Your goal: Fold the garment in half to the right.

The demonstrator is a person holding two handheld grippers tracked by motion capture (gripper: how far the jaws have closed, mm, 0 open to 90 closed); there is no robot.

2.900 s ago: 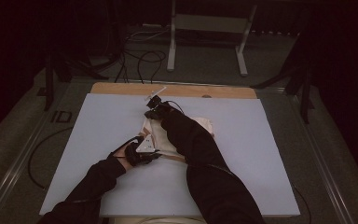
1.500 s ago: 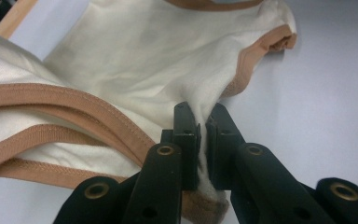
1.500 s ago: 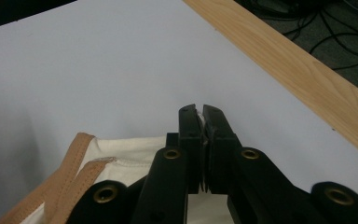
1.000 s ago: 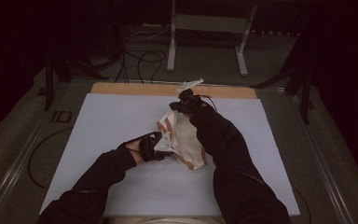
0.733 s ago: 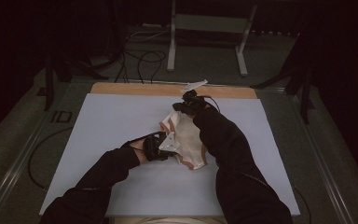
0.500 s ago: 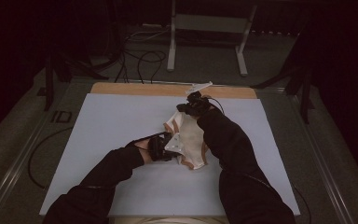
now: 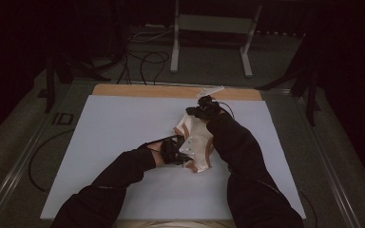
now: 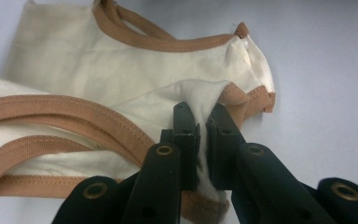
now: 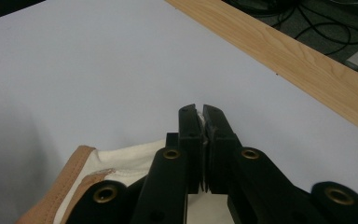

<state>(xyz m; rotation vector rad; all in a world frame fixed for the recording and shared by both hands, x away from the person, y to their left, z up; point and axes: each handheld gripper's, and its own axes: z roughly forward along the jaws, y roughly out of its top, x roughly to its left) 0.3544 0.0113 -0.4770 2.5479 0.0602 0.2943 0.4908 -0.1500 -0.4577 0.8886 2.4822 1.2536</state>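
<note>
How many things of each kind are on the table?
Cream cloth garment with tan trim: 1
Black hand-held gripper: 2, left hand-held gripper and right hand-held gripper
Total: 3

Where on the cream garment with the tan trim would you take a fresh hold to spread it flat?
Probably the tan-bound edge of the cream garment, at the free corner lying on the white table cover. That doubled binding looks firmer than the loose cloth. Come in low from the open table side. The left claw and right claw are each shut on a pinch of plain cloth.
</note>
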